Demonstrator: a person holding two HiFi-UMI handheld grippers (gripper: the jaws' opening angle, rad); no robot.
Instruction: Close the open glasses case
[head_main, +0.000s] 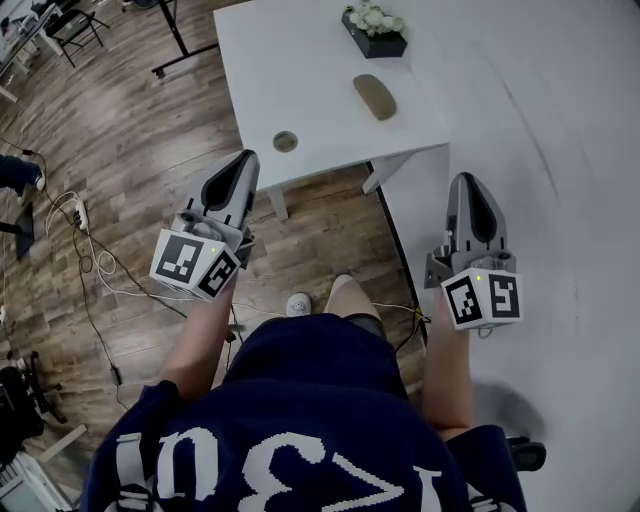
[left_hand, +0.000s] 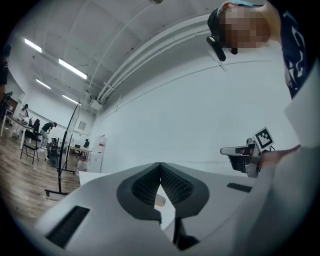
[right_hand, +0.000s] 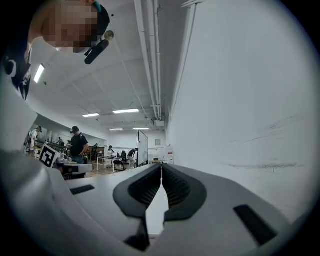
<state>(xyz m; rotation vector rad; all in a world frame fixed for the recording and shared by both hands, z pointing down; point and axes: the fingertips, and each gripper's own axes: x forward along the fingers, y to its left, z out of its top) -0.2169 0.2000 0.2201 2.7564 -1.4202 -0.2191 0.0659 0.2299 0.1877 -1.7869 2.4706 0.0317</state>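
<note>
A tan oval glasses case lies on the white table, near its right side. From above it reads as one rounded shape. Both grippers hover short of the table's near edge, apart from the case. My left gripper is over the wooden floor by the table's front left corner, jaws together and empty. In the left gripper view the tips of the left gripper meet, and the case shows small through the gap beneath them. My right gripper is right of the table, shut with nothing held; in its own view the right gripper also has its pads touching.
A dark planter with white flowers stands at the table's far edge, beyond the case. A round cable hole sits near the front edge. Cables and a power strip lie on the floor at left. A white wall runs along the right.
</note>
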